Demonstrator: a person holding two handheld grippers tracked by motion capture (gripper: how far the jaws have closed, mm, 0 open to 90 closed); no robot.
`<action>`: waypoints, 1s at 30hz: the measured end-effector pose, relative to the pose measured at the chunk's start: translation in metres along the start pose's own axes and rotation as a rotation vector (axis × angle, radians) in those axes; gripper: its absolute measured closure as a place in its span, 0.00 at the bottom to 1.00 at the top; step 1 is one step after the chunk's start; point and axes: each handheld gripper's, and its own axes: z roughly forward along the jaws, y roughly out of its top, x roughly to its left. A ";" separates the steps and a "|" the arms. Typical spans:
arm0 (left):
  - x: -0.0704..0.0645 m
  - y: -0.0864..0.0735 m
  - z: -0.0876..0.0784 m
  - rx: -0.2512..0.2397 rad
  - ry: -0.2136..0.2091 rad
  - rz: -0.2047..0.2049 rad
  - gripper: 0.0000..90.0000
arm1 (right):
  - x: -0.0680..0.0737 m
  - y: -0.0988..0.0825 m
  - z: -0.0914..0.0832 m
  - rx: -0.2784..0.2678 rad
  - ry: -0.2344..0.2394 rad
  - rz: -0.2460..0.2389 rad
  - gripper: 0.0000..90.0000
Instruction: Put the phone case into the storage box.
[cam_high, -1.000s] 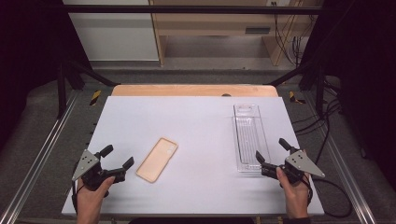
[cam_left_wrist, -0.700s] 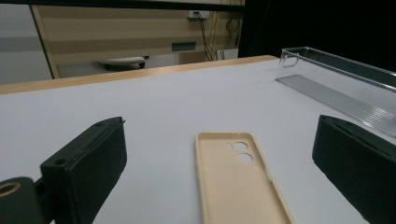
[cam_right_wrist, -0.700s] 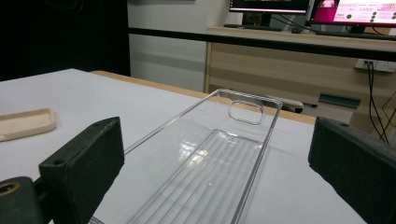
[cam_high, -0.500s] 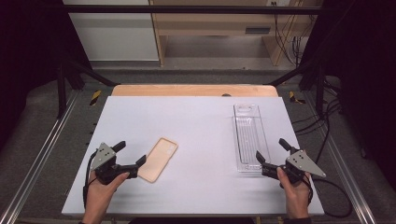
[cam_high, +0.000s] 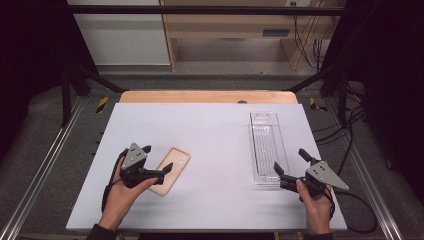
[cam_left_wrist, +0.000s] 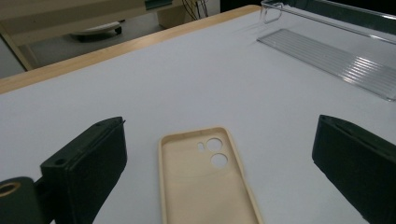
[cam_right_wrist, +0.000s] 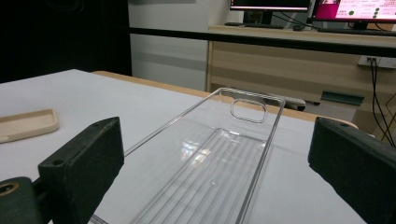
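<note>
High view: phone case (cam_high: 170, 170) lies flat on white table (cam_high: 210, 135), front-left.
Long axis: diagonal, camera-hole end toward far right.
Left gripper (cam_high: 156, 161): jaws spread, straddling case.
Right gripper (cam_high: 291, 162): jaws spread, at clear tray (cam_high: 266, 146).

The phone case's (cam_left_wrist: 205, 182) near end is cut off by the left gripper view's bottom edge.

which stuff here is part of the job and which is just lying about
In the job:
- beige rubbery phone case, lying between the open jaws of the left gripper
- clear ribbed plastic tray, faced by the open right gripper

Just lying about:
- yellow-black clamps beside the white table
- cables on the floor
</note>
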 end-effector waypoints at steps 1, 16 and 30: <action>-0.001 0.002 0.003 0.008 -0.007 0.007 0.03 | 0.000 0.000 0.000 0.001 0.001 0.002 0.04; 0.000 0.009 0.045 0.115 -0.011 -0.006 0.08 | 0.002 0.000 0.001 0.007 0.006 -0.006 0.04; 0.005 0.012 0.061 0.149 0.000 -0.075 0.59 | 0.001 0.002 -0.003 -0.008 0.003 0.014 0.04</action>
